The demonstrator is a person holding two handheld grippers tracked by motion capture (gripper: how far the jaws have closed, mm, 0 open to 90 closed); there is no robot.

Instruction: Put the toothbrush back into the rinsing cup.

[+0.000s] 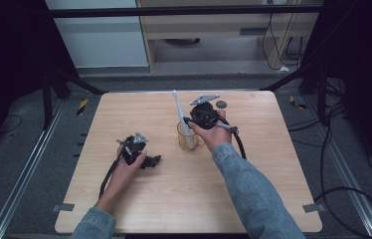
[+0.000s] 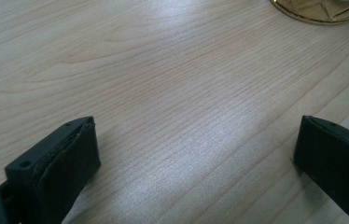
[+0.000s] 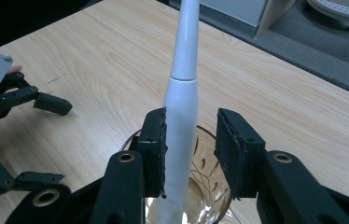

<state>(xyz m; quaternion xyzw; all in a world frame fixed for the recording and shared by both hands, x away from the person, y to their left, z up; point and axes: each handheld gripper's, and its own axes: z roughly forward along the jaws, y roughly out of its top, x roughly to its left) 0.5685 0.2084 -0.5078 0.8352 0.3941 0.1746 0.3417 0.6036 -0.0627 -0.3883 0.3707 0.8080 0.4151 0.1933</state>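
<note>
The left tongs (image 1: 150,160) rest low on the table (image 1: 124,114), held by the left hand (image 1: 124,172), their jaws spread wide apart with nothing but bare pale wood between them. In the left gripper view the black pads (image 2: 77,149) look matte and slightly ribbed, and the grain of the table runs in fine straight lines beneath them.

Near the middle of the table stands a glass (image 1: 188,137), amber-tinted and clear, with a cut pattern on its wall. A white toothbrush (image 1: 181,114) stands in it, handle down, leaning up and away toward the far edge; its body is smooth, rounded plastic that narrows above a seam into a slim neck.

The right tongs (image 1: 188,121), in the right hand (image 1: 214,132), sit just above the glass rim. Their jaws are partly open around the toothbrush handle: one pad (image 3: 156,140) touches it, the other stands off with a gap.

A small dark round disc (image 1: 221,104) lies beyond the right tongs.
</note>
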